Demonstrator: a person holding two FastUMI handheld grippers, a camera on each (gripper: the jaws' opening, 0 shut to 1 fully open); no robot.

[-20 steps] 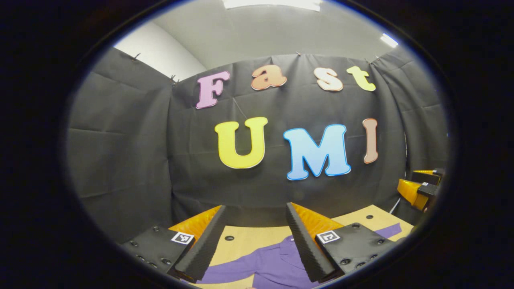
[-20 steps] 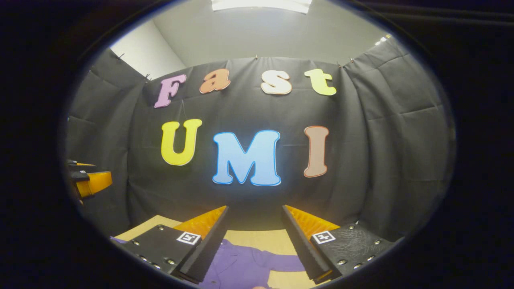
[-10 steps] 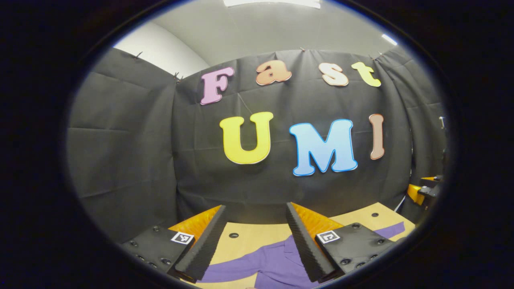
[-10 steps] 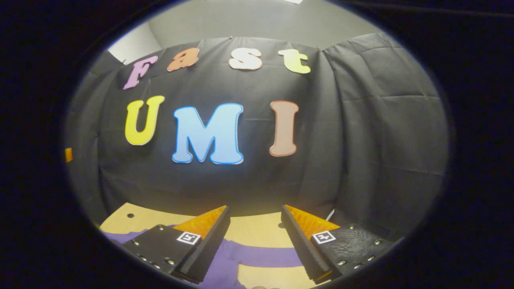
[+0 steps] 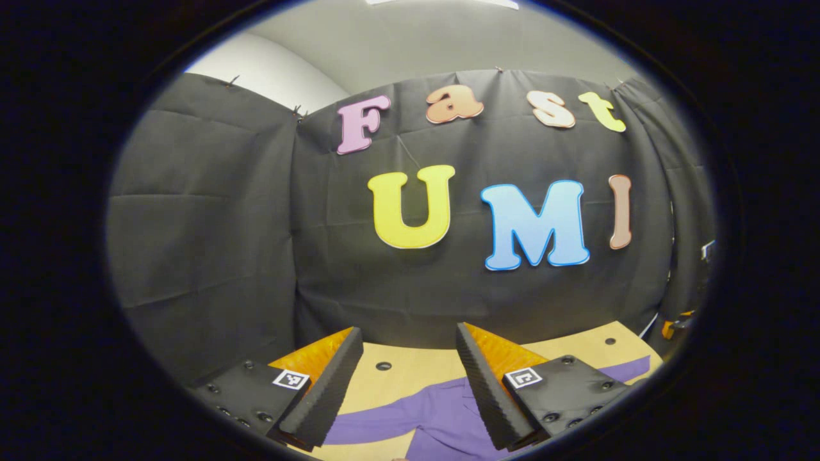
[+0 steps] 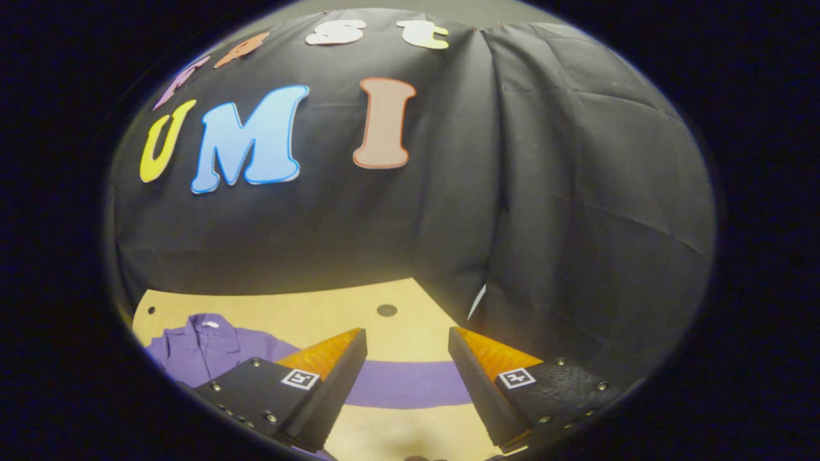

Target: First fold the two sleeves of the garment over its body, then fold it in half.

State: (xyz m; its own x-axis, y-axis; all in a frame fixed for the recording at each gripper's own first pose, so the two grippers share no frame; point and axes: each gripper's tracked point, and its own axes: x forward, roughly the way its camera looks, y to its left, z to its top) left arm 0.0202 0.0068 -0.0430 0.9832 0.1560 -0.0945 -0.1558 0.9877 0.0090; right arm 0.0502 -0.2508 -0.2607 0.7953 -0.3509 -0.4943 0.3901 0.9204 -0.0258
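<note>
A purple long-sleeved shirt (image 5: 442, 419) lies flat on a light wooden table (image 5: 410, 374). In the left gripper view its left sleeve (image 5: 371, 426) runs out to the left and its far sleeve tip (image 5: 631, 368) shows at the right. My left gripper (image 5: 410, 384) hangs open above the collar area, nothing between its fingers. In the right gripper view the shirt's collar (image 6: 205, 336) lies at the left and one sleeve (image 6: 410, 384) stretches straight across between the fingers. My right gripper (image 6: 407, 378) stands open over that sleeve, apart from it.
The table (image 6: 307, 314) has small dark holes (image 6: 386, 310) and ends close to the black cloth wall behind and at the right. An orange bit of the other gripper (image 5: 672, 326) peeks in at the far right of the left gripper view.
My right gripper has swung to the right and tipped down, so the sleeve now lies between its fingers. My left gripper has shifted slightly left. Both stayed open.
</note>
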